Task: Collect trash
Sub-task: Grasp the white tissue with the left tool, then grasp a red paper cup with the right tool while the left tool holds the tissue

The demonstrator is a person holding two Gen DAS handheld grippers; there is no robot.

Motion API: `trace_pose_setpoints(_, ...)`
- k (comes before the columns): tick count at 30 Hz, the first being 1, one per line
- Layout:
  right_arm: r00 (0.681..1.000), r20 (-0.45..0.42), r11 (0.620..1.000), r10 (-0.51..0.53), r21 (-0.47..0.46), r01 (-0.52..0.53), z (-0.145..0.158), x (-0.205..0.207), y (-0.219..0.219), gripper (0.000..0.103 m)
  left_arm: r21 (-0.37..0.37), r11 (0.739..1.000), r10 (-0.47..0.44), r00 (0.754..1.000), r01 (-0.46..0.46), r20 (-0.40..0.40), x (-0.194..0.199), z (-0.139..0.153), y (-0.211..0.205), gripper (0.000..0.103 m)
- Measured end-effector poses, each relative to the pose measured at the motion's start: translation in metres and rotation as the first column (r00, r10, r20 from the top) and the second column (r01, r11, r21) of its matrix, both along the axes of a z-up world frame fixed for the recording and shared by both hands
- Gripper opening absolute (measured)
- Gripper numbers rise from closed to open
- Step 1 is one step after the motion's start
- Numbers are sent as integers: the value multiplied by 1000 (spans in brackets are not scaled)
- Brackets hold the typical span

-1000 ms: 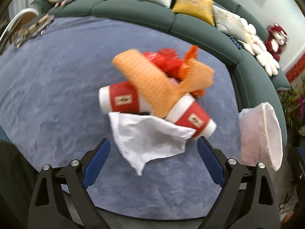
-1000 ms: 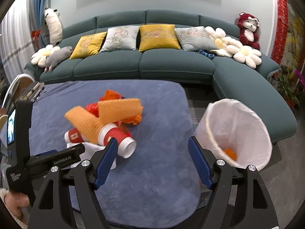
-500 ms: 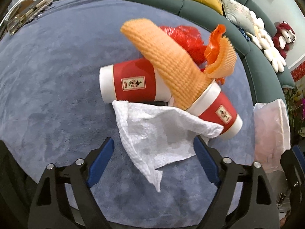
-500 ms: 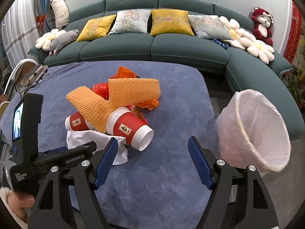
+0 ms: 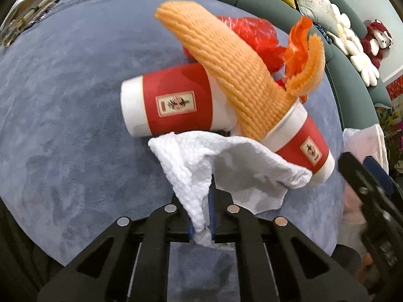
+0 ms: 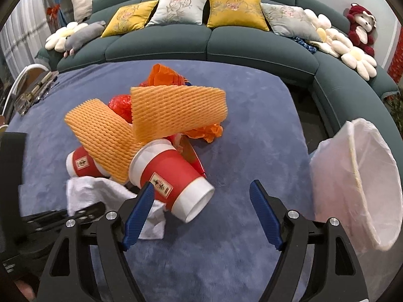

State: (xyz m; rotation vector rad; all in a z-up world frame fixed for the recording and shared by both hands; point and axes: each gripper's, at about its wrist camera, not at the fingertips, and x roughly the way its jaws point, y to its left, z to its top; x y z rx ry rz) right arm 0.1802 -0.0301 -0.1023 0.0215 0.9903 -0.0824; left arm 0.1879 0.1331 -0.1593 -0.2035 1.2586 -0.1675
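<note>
A pile of trash lies on the blue-grey table [image 5: 63, 100]: two red paper cups on their sides [image 5: 176, 103] [image 6: 173, 173], two orange foam nets [image 5: 239, 70] [image 6: 176, 110], red and orange plastic wrap [image 5: 254, 35], and a white paper towel [image 5: 226, 161] [image 6: 85, 188] at the front. My left gripper [image 5: 207, 201] is shut on the towel's near corner, which bunches between the blue pads. My right gripper [image 6: 201, 188] hovers just above the nearer cup with its jaws opening; the cup's white base end sits between the fingertips, untouched.
A bin lined with a white bag [image 6: 357, 176] [image 5: 362, 146] stands off the table's right edge. A green sofa [image 6: 226, 40] with cushions and soft toys curves behind and to the right. A chair and some clutter [image 6: 32, 88] sit at the table's far left.
My left jaws have come together on the towel's corner after dropping onto it. My right gripper has come down and forward, close over the nearer red cup.
</note>
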Motion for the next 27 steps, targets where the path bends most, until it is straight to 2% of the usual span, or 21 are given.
trace_pose_setpoints(6, 999, -27, 999, 25, 23, -24, -14, 21, 1, 78, 18, 999, 43, 999, -43, -2, 7, 2, 14, 6)
trace_pose_setpoints(10, 997, -59, 996, 47, 83, -43, -26, 32, 1, 79, 40, 998, 42, 999, -42, -15, 10, -2, 15, 6)
trace_pose_setpoints(14, 995, -72, 986, 68, 155, -56, -35, 33, 2, 79, 43, 998, 44, 999, -43, -23, 10, -4, 15, 6)
trace_pose_setpoints(18, 991, -99, 982, 95, 170, -78, -46, 31, 10, 79, 41, 998, 43, 998, -42, -35, 11, -9, 13, 6)
trace_pose_setpoints(23, 988, -109, 978, 108, 188, -86, -53, 25, 17, 70, 45, 998, 43, 999, -41, -31, 8, -7, 11, 6)
trace_pose_setpoints(27, 991, -100, 984, 91, 159, -75, -49, 16, 20, 62, 43, 998, 34, 999, -33, -16, 8, -2, 1, 6)
